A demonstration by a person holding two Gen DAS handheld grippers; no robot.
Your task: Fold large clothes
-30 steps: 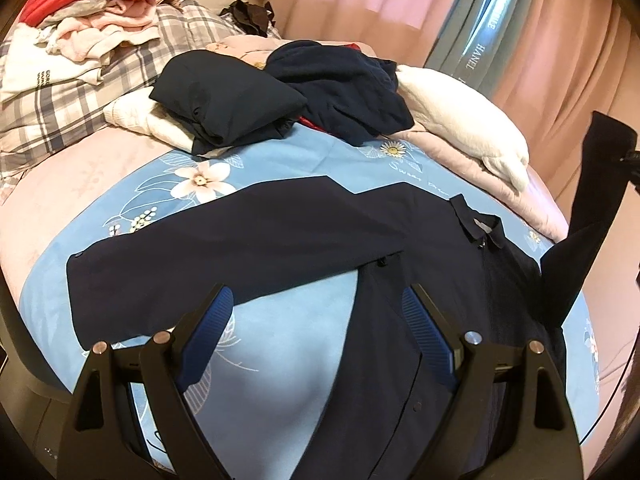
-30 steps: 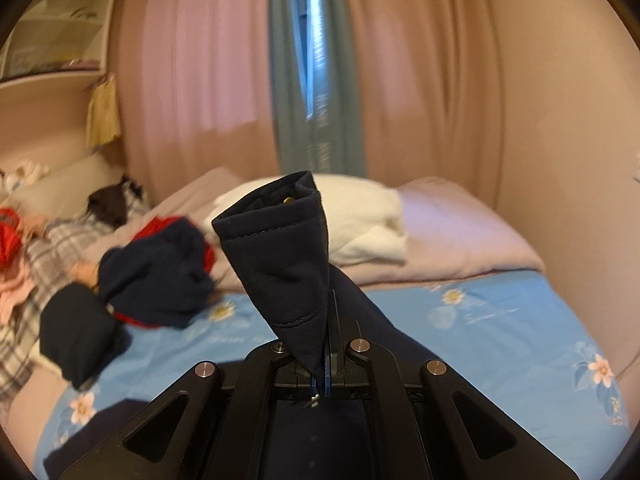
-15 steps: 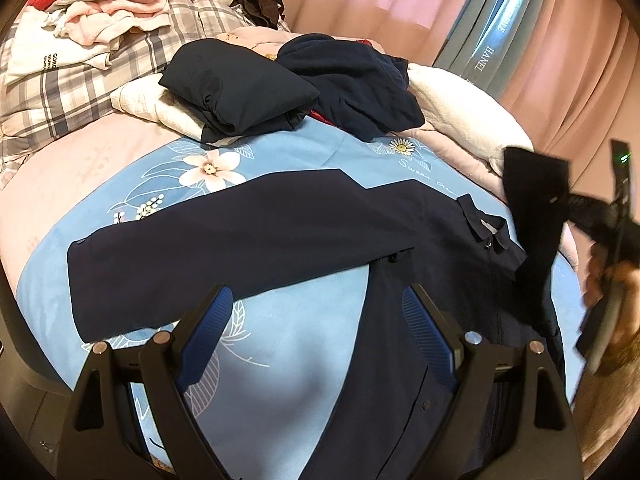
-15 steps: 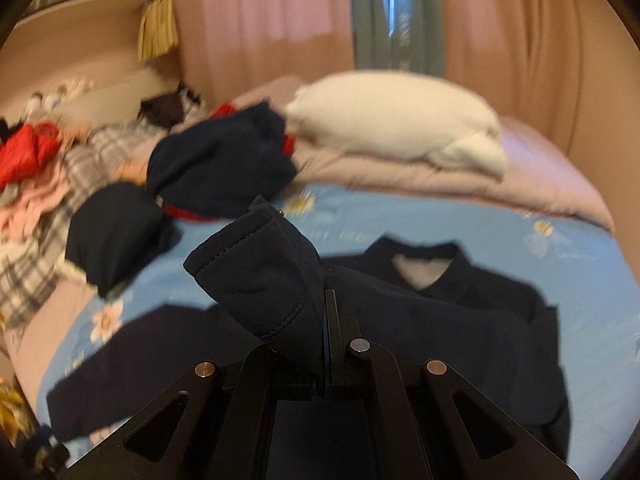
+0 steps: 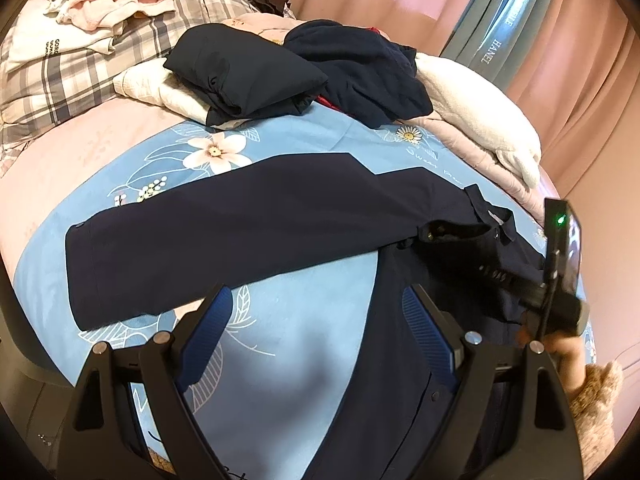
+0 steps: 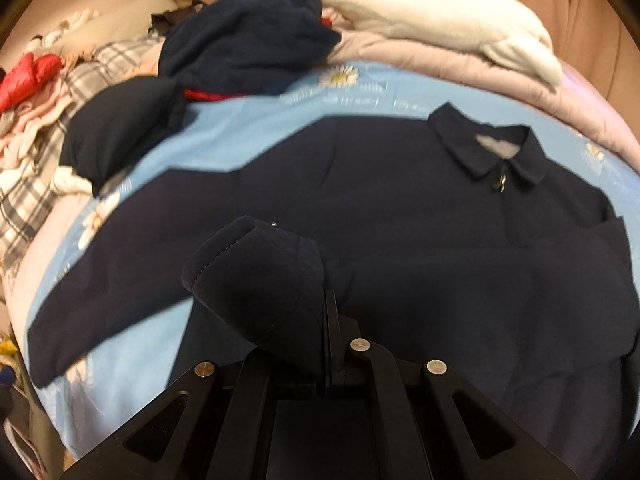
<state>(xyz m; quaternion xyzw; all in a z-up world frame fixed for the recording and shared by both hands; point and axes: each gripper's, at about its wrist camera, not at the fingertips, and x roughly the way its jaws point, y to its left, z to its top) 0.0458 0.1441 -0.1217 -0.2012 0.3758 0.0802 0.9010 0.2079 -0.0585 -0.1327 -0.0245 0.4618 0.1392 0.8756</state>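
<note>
navy jacket (image 5: 224,216) lay flat on blue floral sheet (image 5: 296,344), one sleeve stretched out toward left edge of bed. left gripper (image 5: 316,324) hovered over sheet just below that sleeve, jaws wide, nothing between. right gripper (image 6: 326,340) clamped tight on jacket's other cuff (image 6: 256,272), cuff bunched above jacket body. collar (image 6: 486,156) lay at far right, near pink quilt (image 6: 460,68).

Bed (image 5: 304,368), navy jacket (image 5: 240,232), clothes pile (image 5: 304,68)

Home bedroom, bed (image 5: 304,344) with blue floral sheet, pink curtains (image 5: 580,92), piled laundry (image 5: 100,20), white pillow (image 6: 440,12)
</note>
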